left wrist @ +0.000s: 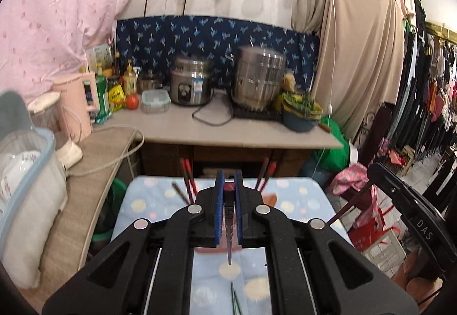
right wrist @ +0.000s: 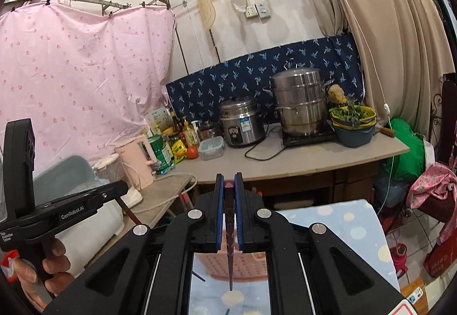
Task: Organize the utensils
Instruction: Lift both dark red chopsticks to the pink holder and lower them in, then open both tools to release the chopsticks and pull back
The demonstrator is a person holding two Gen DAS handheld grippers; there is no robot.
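One chopstick (left wrist: pixel 229 232) clamped upright between left tongs (left wrist: pixel 228 183), another chopstick (right wrist: pixel 230 243) likewise in right tongs (right wrist: pixel 229 186).

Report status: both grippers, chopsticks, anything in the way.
Left gripper shut on a chopstick. Right gripper shut on another chopstick. Pink basket below right gripper. Nothing blocking.

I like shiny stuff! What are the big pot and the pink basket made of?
Big pot: probably stainless steel; silvery, polished, with bright reflections on its stacked tiers.
Pink basket: likely plastic; matte pink with a moulded grid of small holes. Only part of it shows behind the gripper.
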